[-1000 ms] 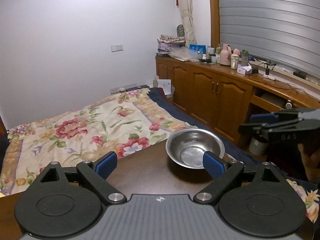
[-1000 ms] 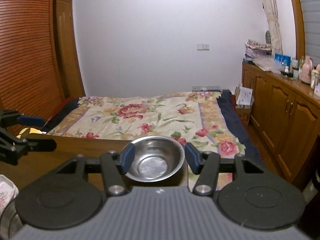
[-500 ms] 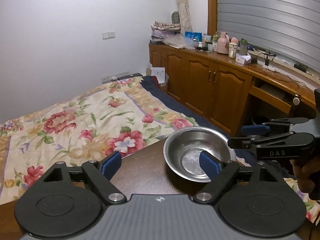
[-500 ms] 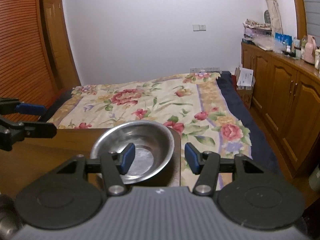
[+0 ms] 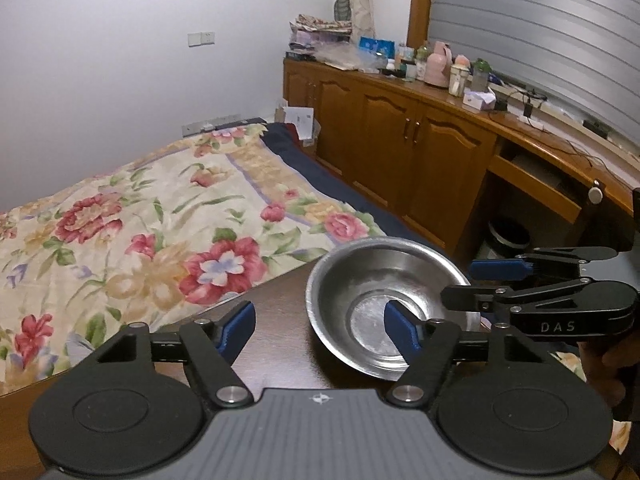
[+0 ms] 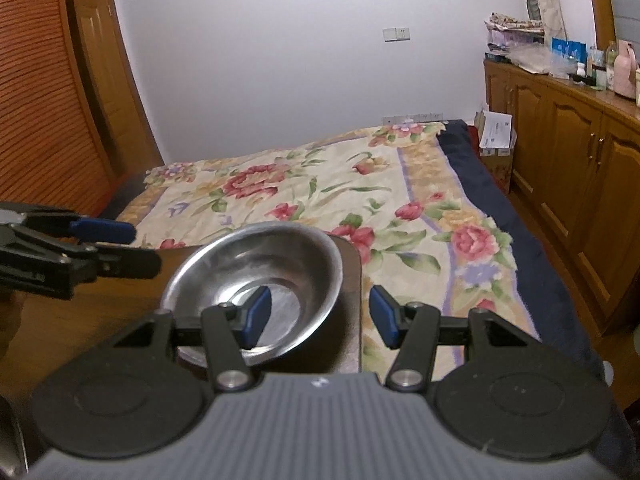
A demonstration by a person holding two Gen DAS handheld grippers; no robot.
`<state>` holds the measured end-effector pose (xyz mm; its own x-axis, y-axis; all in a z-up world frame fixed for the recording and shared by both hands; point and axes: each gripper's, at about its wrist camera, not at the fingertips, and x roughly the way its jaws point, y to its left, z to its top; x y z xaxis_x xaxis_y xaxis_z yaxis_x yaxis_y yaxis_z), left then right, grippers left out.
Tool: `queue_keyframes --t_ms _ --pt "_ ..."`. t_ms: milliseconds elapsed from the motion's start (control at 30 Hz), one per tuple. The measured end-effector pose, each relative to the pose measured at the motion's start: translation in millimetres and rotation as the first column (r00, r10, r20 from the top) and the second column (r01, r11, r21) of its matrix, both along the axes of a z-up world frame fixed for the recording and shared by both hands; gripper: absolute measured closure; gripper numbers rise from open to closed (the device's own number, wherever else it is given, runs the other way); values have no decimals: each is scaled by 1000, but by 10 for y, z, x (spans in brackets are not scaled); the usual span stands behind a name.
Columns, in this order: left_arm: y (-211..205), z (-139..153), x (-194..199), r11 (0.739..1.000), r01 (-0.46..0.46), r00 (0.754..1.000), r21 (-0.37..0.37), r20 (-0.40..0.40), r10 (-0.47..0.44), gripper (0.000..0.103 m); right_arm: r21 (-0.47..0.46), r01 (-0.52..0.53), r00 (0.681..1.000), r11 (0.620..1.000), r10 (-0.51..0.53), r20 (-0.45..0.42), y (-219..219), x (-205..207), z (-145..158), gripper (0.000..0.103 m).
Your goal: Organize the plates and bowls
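Observation:
A steel bowl point(image 5: 372, 288) sits at the far right corner of the dark wooden table point(image 5: 276, 312); it also shows in the right wrist view point(image 6: 280, 256). My left gripper point(image 5: 320, 330) is open and empty, its right finger over the bowl's near rim, its left finger over the table. My right gripper point(image 6: 320, 316) is open and empty, its left finger inside the bowl, its right finger outside the bowl's right rim. The right gripper shows at the right of the left wrist view point(image 5: 500, 284), beside the bowl. The left gripper shows at the left of the right wrist view point(image 6: 116, 246).
A bed with a floral cover point(image 6: 320, 184) lies just beyond the table edge. Wooden cabinets point(image 5: 420, 152) topped with bottles run along the right wall. A wooden door point(image 6: 108, 76) stands at the far left. The table corner point(image 6: 352, 256) is right beside the bowl.
Both grippers have moved closer to the bowl. The right gripper's left finger has gone from short of the bowl to inside it, so its fingers now straddle the right rim. The bowl has not moved.

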<state>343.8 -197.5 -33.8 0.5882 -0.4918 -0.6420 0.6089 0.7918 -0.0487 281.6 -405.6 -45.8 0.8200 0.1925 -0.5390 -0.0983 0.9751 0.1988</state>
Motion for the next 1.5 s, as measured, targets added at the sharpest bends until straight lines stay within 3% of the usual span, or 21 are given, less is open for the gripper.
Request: queue_keyframes --t_ms 533,967,1067,1133,1500 --pt "-60 -217 176 1000 10 995 -9 -101 -11 46 66 -7 999 998 9 -38 -3 70 -114 49" --pt "-79 -246 181 1000 18 993 -13 -119 -20 59 86 -20 999 996 25 -47 33 85 -128 55" --pt "-94 -258 171 1000 25 991 -14 -132 -26 66 92 -22 998 996 27 -51 44 89 -133 58" --pt "-101 -265 159 999 31 989 -13 -141 -33 72 97 -24 998 995 30 -57 55 93 -139 65" --pt "-69 -184 47 999 31 991 -31 -127 -35 75 119 -17 998 993 24 -59 25 38 -88 76"
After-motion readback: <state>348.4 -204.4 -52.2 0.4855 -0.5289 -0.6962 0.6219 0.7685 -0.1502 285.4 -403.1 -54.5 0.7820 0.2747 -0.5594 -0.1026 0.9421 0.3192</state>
